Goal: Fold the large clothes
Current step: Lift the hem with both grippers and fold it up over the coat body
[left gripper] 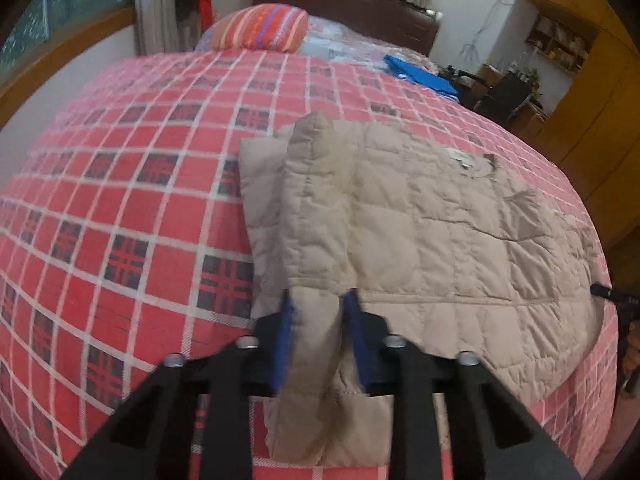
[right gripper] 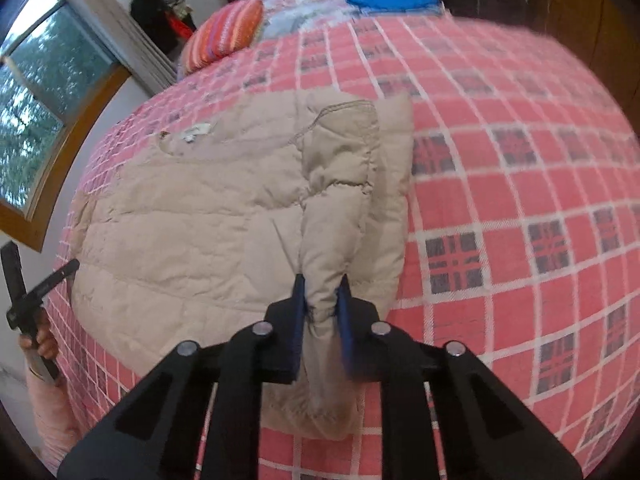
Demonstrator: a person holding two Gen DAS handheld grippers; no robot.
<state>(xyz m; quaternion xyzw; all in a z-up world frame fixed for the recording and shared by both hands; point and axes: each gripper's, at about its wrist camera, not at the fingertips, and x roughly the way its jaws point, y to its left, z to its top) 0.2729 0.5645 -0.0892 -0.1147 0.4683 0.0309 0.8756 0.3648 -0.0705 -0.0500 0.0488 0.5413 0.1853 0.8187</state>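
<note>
A home bedroom; bed [left gripper: 120,200] under red plaid cover, striped pillow [left gripper: 260,26], dark headboard [left gripper: 344,4]; curtained window [right gripper: 36,92]

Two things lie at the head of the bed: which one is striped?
The round pillow on the window side has orange-red stripes; the flat folded cloth on the cabinet side is plain blue.

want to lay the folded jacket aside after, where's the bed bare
Bare plaid bedspread lies between the beige quilted jacket and the striped pillow, and beside the jacket's right edge. The head of the bed is crowded: pillow, blue cloth, pale bedding. Left gripper and right gripper clamp sleeves.
</note>
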